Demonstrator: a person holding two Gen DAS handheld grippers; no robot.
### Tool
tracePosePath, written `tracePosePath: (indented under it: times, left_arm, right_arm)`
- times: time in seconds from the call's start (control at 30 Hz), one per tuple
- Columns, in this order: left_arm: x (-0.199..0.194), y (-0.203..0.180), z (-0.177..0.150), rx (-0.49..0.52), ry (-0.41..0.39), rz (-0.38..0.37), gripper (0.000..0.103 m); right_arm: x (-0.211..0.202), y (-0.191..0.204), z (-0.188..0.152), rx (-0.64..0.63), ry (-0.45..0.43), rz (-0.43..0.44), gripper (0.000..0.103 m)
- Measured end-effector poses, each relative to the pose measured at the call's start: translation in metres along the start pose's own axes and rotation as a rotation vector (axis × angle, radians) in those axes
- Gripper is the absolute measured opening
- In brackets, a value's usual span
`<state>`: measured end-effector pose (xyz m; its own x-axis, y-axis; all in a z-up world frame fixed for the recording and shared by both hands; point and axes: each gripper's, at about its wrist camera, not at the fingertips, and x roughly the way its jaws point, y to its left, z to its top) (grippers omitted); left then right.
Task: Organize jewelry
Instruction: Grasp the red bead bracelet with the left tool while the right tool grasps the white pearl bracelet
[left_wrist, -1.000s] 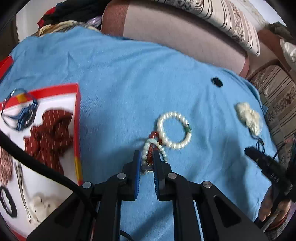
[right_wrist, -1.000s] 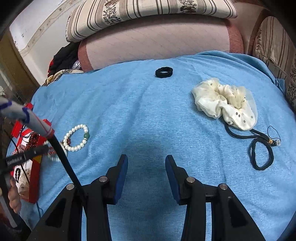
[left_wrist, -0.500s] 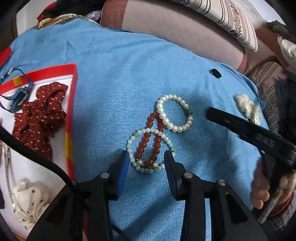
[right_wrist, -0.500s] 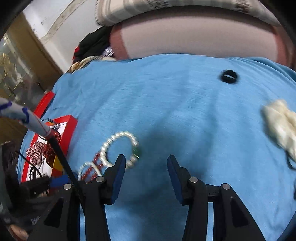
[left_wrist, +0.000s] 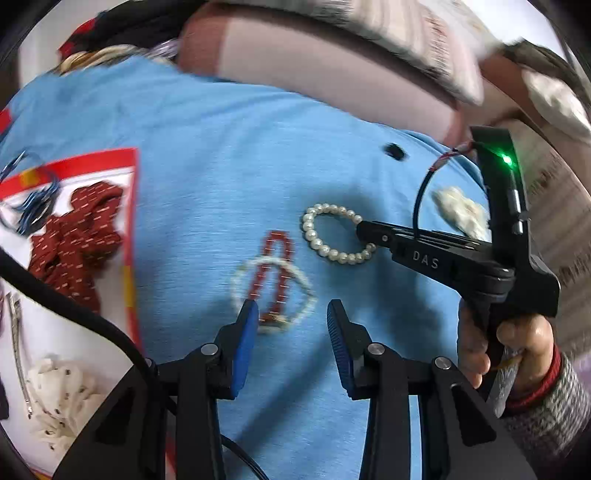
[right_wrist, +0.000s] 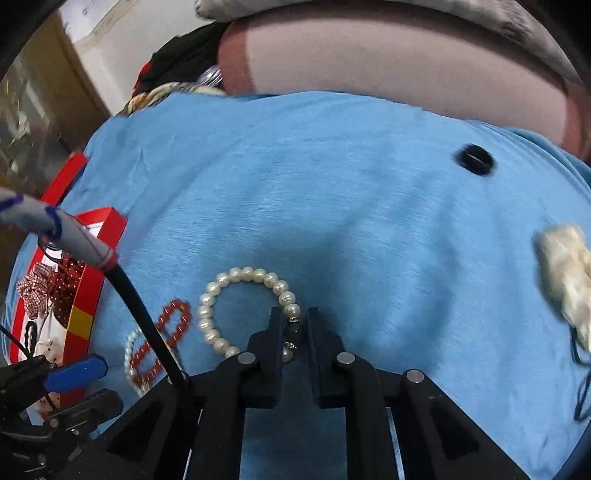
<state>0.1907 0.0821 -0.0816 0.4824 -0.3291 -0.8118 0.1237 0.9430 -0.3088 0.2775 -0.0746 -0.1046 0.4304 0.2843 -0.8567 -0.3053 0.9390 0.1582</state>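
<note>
A white pearl bracelet (right_wrist: 221, 291) with a dark green bead lies on the blue cloth; it also shows in the left wrist view (left_wrist: 325, 243). My right gripper (right_wrist: 293, 323) is shut on its green bead part. A red bead bracelet (left_wrist: 275, 266) lies across a small pale bead bracelet (left_wrist: 295, 277) just ahead of my left gripper (left_wrist: 290, 314), which is open and empty. The red bracelet also shows in the right wrist view (right_wrist: 168, 332). The right gripper (left_wrist: 365, 230) reaches in from the right in the left wrist view.
A red-rimmed white tray (left_wrist: 129, 221) at the left holds a red dotted scrunchie (left_wrist: 74, 236), a cream scrunchie (left_wrist: 62, 398) and clips. A black hair tie (right_wrist: 474, 162) and a cream scrunchie (right_wrist: 565, 269) lie on the cloth. Cushions (right_wrist: 369, 55) stand behind.
My left gripper let go of the bead bracelets, opened and pulled back. My right gripper swung left across the cloth and closed on the pearl bracelet.
</note>
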Motion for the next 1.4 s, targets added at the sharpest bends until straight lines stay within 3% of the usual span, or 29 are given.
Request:
tracePosePath:
  times: [0.17, 0.33, 0.53, 0.7, 0.9, 1.1, 1.17, 1.27, 1.4]
  left_arm:
    - [0.02, -0.026, 0.002, 0.11, 0.04, -0.046, 0.037]
    - [0.055, -0.026, 0.008, 0.125, 0.124, -0.044, 0.037]
    - [0.048, -0.018, 0.006, 0.09, 0.123, -0.057, 0.037]
    - [0.038, -0.014, 0.006, 0.132, 0.098, -0.027, 0.037]
    - [0.024, 0.002, 0.017, 0.068, 0.027, -0.032, 0.037]
    - [0.027, 0.027, 0.034, 0.018, 0.035, 0.094, 0.037]
    - [0.032, 0.031, 0.037, 0.014, 0.059, 0.097, 0.037]
    - [0.043, 0.029, 0.038, 0.041, 0.1, 0.122, 0.026]
    - [0.05, 0.023, 0.037, 0.074, 0.109, 0.126, 0.026]
  right_arm:
    - [-0.017, -0.025, -0.016, 0.064, 0.007, -0.014, 0.012]
    - [-0.026, -0.039, -0.022, 0.11, 0.014, 0.049, 0.013]
    - [-0.024, -0.031, -0.025, 0.079, 0.001, 0.055, 0.014]
    - [-0.02, -0.031, -0.025, 0.077, 0.005, 0.044, 0.02]
    - [-0.016, -0.032, -0.025, 0.081, 0.009, 0.041, 0.021]
    - [-0.016, -0.035, -0.028, 0.079, 0.003, 0.045, 0.021]
    - [-0.016, -0.035, -0.028, 0.078, 0.001, 0.045, 0.021]
    - [-0.015, -0.035, -0.028, 0.076, 0.002, 0.045, 0.021]
    - [-0.014, -0.033, -0.028, 0.067, 0.003, 0.037, 0.022]
